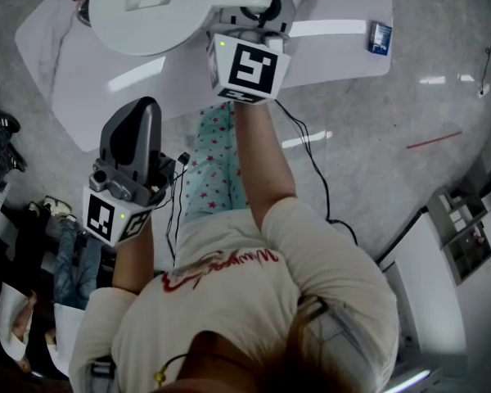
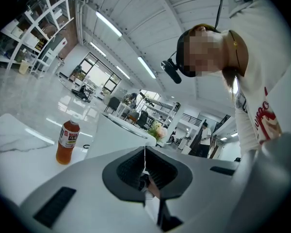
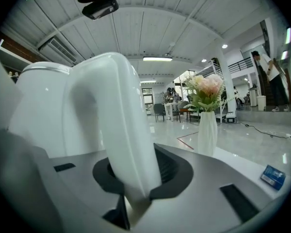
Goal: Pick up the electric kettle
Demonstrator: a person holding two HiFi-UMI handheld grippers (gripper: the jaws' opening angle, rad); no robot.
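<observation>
The right tool (image 3: 138,178) clamps the handle (image 3: 119,125) of the white kettle (image 1: 151,11), which is over the table's (image 1: 335,47) left part, near a bottle (image 2: 68,142). The left tool (image 2: 145,171), jaws closed and empty, is near the table's edge.

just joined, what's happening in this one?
A person works two handheld grippers at a white table. The right gripper is clamped on the handle of the white electric kettle, which is over the table. I can't tell whether it is off the surface. The left gripper is shut, empty and held aside. A tea bottle and a vase of flowers stand untouched.
</observation>
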